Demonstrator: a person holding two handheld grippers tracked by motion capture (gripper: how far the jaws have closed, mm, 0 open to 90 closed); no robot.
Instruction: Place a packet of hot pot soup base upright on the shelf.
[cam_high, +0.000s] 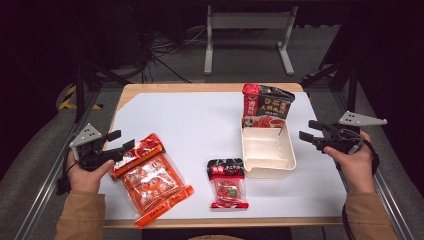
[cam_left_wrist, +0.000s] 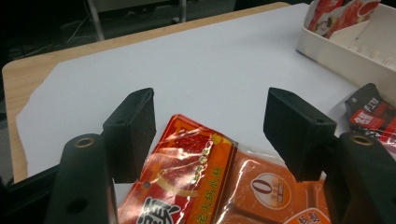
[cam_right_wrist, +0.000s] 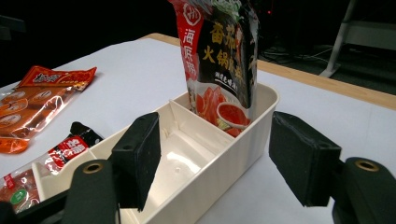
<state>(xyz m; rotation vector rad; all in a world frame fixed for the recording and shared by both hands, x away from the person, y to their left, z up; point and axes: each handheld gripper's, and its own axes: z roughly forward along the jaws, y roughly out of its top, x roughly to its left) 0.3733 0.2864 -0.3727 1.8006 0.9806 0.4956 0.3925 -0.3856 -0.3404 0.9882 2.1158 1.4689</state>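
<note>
Packets lie flat on the worktop (cam_high: 200, 120) in the high view, the orange packet (cam_high: 150, 177) by the left claw (cam_high: 122, 140); the left gripper view has its jaws apart, straddling that packet's top edge to grab it; the right gripper view shows the right claw (cam_right_wrist: 212, 158) apart, facing the white bin (cam_right_wrist: 219, 154) where a tall sauce pouch (cam_right_wrist: 217, 56) stands upright.

L hand (cam_high: 86, 172) holds left gripper (cam_high: 121, 141) low, fingers (cam_left_wrist: 132, 133) spread wide, aimed inward; R hand (cam_high: 356, 165) holds right gripper (cam_high: 309, 130) level, fingers (cam_right_wrist: 140, 156) apart, pointing inward; both forearms sleeved.
</note>
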